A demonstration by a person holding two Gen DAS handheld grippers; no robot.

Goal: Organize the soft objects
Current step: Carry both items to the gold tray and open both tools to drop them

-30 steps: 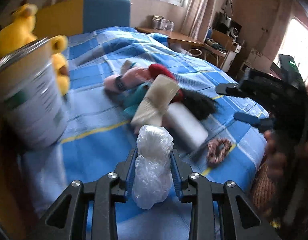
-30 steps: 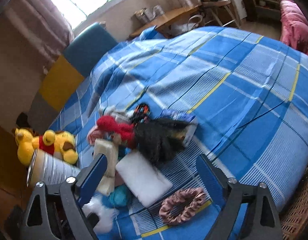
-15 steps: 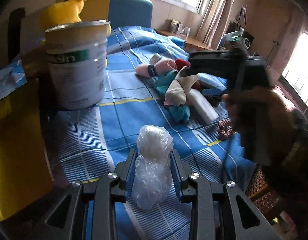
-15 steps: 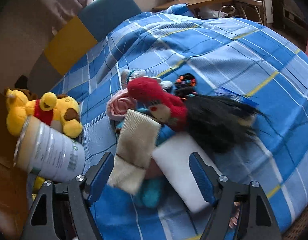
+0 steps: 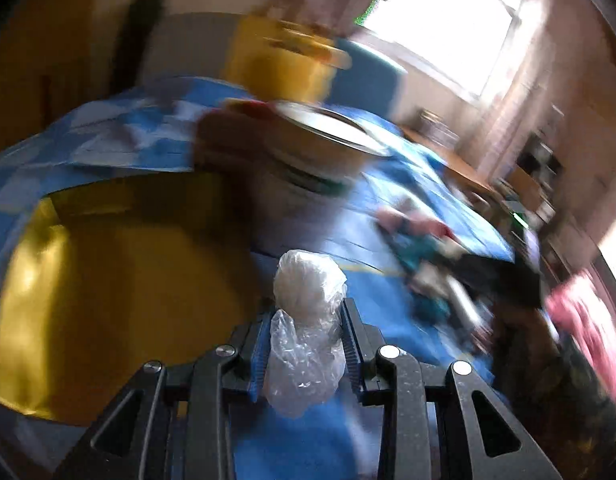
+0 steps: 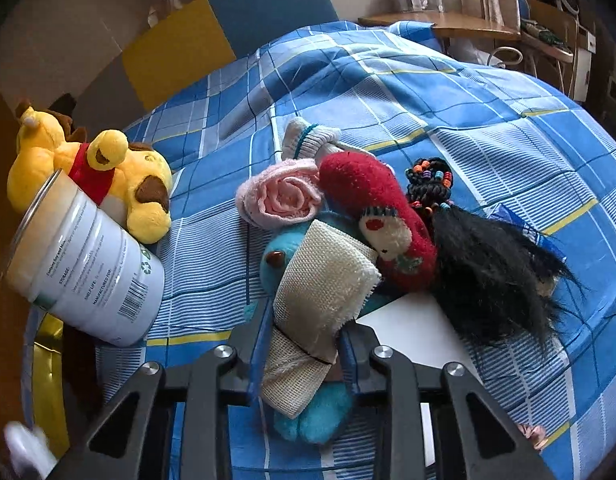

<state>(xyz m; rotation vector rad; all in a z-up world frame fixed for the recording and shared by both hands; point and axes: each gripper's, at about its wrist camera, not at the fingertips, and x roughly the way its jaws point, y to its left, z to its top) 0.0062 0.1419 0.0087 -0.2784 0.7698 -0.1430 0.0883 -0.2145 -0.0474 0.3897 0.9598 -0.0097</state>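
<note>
Right wrist view: the right gripper [image 6: 304, 340], its jaws having just closed in, clamps a cream woven cloth [image 6: 323, 284] atop a pile of soft items on the blue checked bedspread [image 6: 487, 120], beside a red sock [image 6: 375, 216] and black hairpiece [image 6: 495, 272]. A white tin [image 6: 88, 272] stands nearby against a yellow plush toy [image 6: 120, 176]. In the blurred left view, the left gripper [image 5: 306, 344] pinches a crumpled clear plastic bag [image 5: 308, 320].

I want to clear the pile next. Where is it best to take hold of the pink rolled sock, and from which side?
Grip the pink rolled sock across its round body, coming from above, probably on its left side: that side is free, while the red sock presses against its right.
</note>
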